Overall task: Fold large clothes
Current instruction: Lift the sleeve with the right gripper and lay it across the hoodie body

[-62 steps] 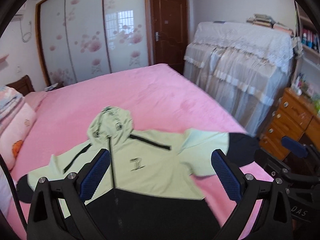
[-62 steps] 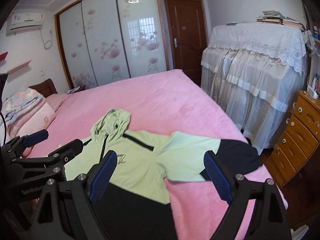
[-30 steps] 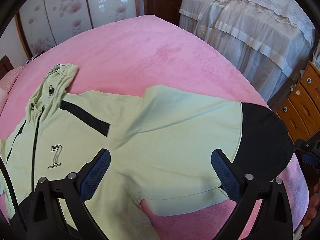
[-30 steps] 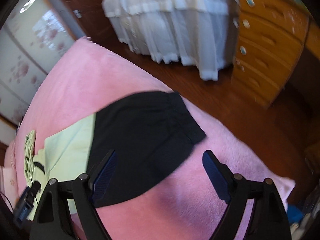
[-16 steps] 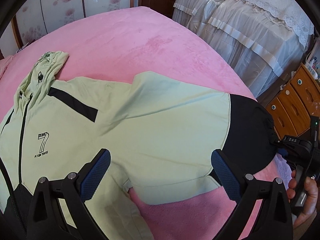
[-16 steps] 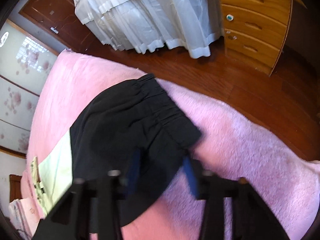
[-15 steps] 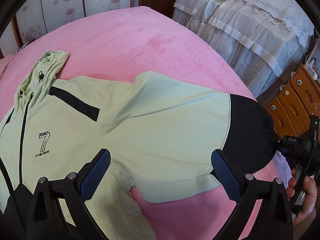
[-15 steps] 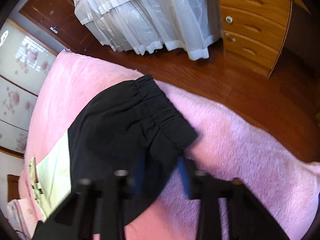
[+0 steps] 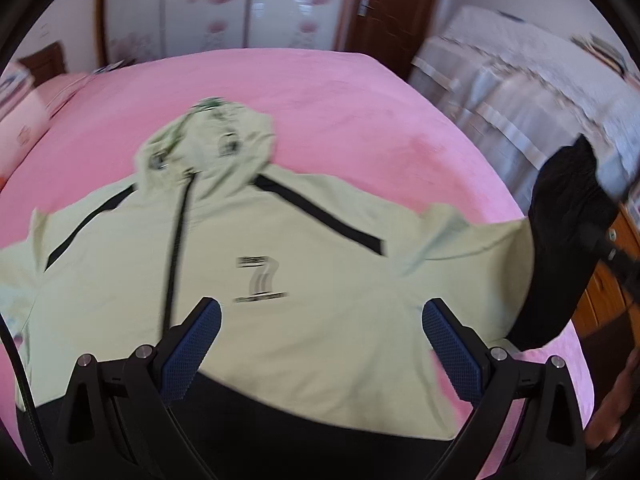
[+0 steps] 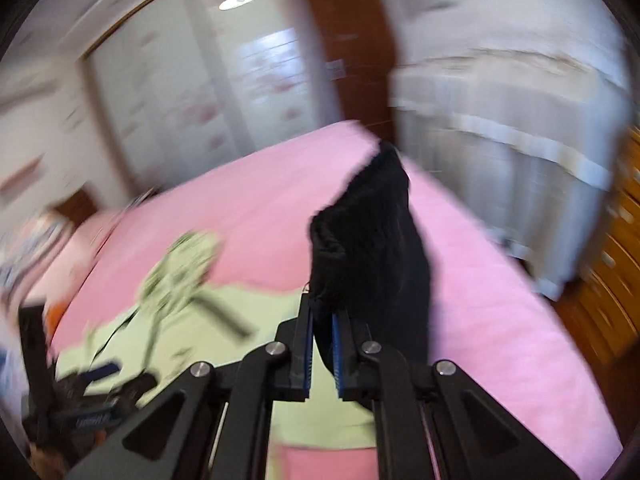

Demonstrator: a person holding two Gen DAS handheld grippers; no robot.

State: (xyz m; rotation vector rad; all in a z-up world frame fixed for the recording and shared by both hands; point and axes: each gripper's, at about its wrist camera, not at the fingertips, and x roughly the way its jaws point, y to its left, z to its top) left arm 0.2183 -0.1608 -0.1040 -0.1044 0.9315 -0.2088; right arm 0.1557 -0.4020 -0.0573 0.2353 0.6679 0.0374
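Right gripper [image 10: 322, 354] clamped on the black sleeve end [image 10: 372, 248], lifting it up at centre frame; the sleeve fold looks to be the step in hand; next I'd say it must carry across onto the chest; left gripper [image 9: 320, 344] spread wide, holding nothing, low in its frame over the pale green hoodie [image 9: 280, 280], which lies flat on the pink bed [image 9: 320, 92]; floral wardrobe doors [image 9: 200, 4] upper left, brown door [image 9: 392, 0] top right; much blur.
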